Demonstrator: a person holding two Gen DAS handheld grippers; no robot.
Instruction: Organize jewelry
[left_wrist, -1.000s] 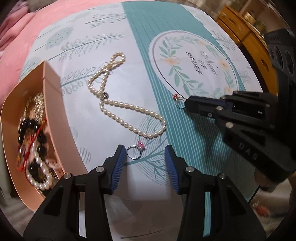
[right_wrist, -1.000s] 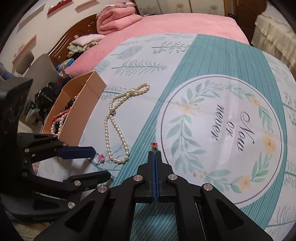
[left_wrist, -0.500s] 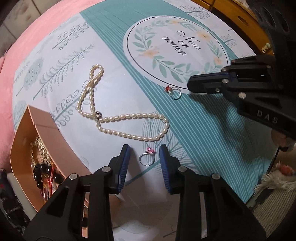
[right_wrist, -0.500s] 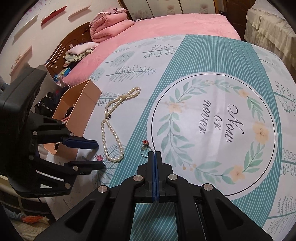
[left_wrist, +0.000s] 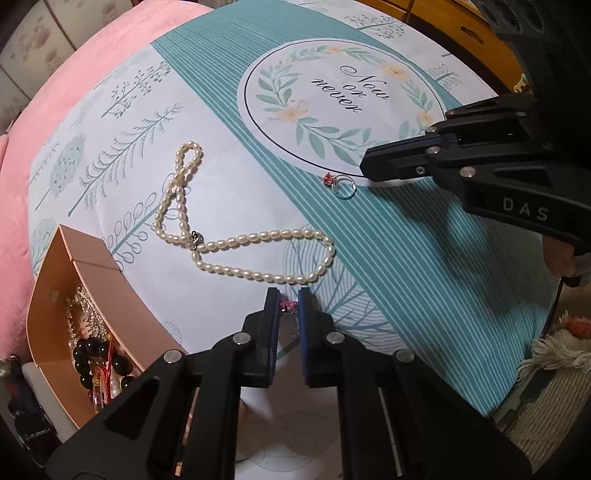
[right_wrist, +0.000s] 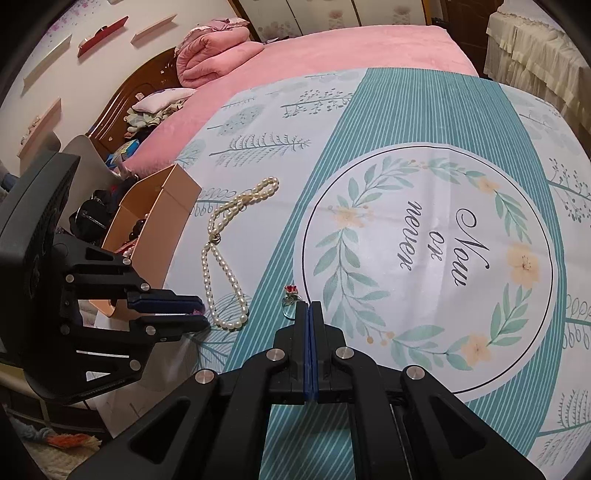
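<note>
the left gripper (left_wrist: 288, 306) has its fingers closed on the pink-stone ring (left_wrist: 289, 305), just below the pearl necklace (left_wrist: 258, 254) on the bed; the ring's band is mostly hidden. the right gripper (right_wrist: 309, 308) has its fingers pressed together, empty, tips just beside the red-stone ring (right_wrist: 290, 295). the jewelry box (left_wrist: 55, 314) is partly cut off.

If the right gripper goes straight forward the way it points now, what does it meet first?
The right gripper, shut, would probably first meet the silver ring with a red stone, lying on the teal-striped cloth just ahead and slightly left.
</note>
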